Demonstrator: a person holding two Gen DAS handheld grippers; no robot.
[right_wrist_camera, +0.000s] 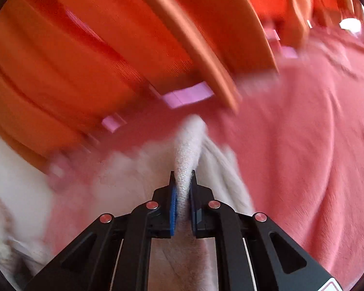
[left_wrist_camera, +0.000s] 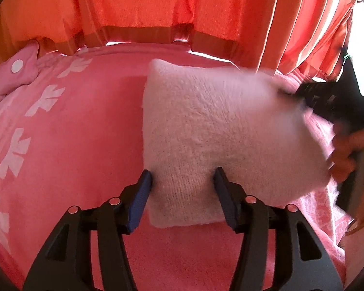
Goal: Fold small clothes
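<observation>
In the left wrist view, the left gripper (left_wrist_camera: 183, 181) sits low in the frame with its jaws spread wide over the near edge of the pale knitted garment (left_wrist_camera: 218, 133), which lies right of centre on the pink towel (left_wrist_camera: 80, 126). Orange curtains (left_wrist_camera: 138, 2) hang across the top. At the right edge the right gripper (left_wrist_camera: 303, 97) meets the garment's far corner.

In the right wrist view, blurred, the right gripper (right_wrist_camera: 182, 181) is clamped on a ridge of the garment (right_wrist_camera: 185, 150) at lower centre, pink towel (right_wrist_camera: 303, 133) to the right.

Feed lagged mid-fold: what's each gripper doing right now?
Left gripper: open, fingers straddling the knit, not clamped.
Right gripper: shut on the knit.
</observation>
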